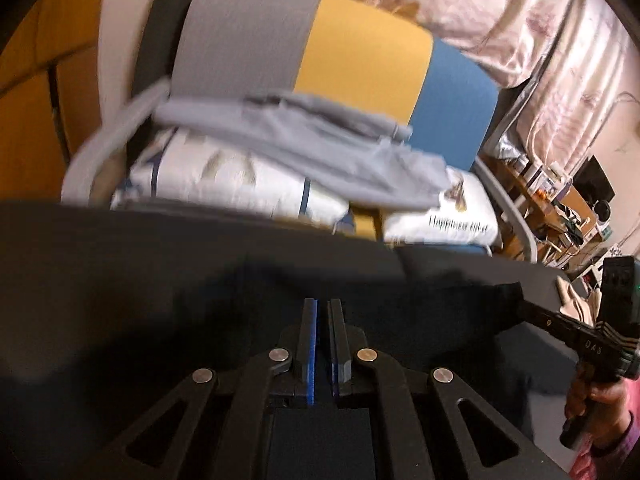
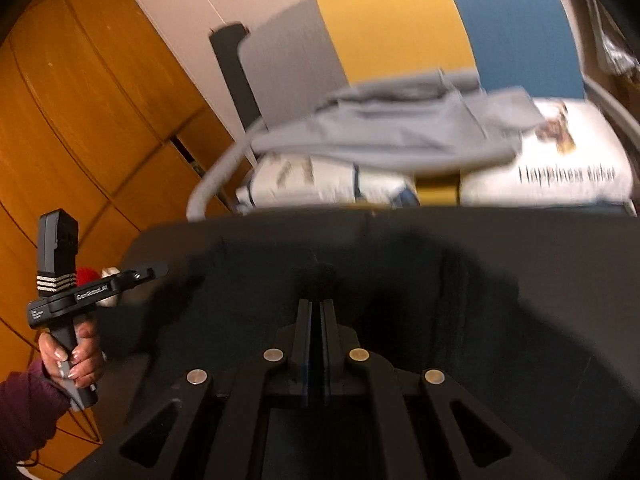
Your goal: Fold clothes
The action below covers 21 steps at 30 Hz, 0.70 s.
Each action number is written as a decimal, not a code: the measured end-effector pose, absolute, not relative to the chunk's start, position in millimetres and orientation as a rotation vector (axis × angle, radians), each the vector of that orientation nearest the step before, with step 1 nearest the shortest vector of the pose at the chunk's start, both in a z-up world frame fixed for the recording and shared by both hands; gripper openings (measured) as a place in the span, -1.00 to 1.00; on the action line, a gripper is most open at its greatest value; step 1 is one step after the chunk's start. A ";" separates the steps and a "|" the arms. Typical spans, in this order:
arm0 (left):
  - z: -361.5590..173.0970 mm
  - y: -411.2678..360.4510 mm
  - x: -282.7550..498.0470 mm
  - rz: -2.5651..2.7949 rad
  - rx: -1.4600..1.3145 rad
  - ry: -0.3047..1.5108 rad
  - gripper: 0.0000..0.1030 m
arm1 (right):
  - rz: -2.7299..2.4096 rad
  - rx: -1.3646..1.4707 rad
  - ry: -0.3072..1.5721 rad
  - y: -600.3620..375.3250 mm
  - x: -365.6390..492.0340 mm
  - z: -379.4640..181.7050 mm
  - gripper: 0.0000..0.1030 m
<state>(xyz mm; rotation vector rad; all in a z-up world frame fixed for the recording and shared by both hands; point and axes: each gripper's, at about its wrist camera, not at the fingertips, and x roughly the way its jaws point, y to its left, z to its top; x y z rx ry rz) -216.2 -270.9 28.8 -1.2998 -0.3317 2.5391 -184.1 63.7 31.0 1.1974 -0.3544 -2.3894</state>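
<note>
- In the left wrist view, the left gripper [image 1: 323,308] fills the bottom centre, its blue-edged jaws drawn almost together; dark cloth lies around the tips, and whether they pinch it cannot be told.
- In the right wrist view, the right gripper [image 2: 320,304] sits at bottom centre with its jaws pressed together; if a fold is caught between them, the dark makes it unreadable.
- A black garment [image 1: 160,280] spreads across the lower half of both views, reaching from edge to edge under both grippers.
- The person's right hand [image 1: 596,396] grips its handle at the lower right of the left wrist view; the left hand [image 2: 74,354], in a dark purple sleeve [image 2: 28,412], shows at lower left of the right wrist view.
- Just beyond the black garment, white printed pillows [image 2: 560,168] lie on a chair seat.
- A grey garment [image 1: 320,148] lies rumpled on top of the pillows, mid-frame.
- Behind stands the chair's backrest [image 1: 360,48], striped grey, yellow and blue.
- Orange wooden panels [image 2: 80,100] fill the upper left.
</note>
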 end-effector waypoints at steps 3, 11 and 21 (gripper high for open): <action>-5.6 -276.0 -199.3 2.488 -1.403 -0.408 -0.90 | -2.399 1.290 -0.326 60.0 -172.0 2.4 -0.88; -25.8 -269.0 -190.3 2.454 -1.443 -0.536 -0.82 | -2.449 1.283 -0.587 88.6 -148.8 -8.0 -0.53; -15.9 -216.4 -259.2 2.616 -1.387 -0.381 0.64 | -2.365 1.166 -0.751 77.3 -171.0 -6.8 -0.51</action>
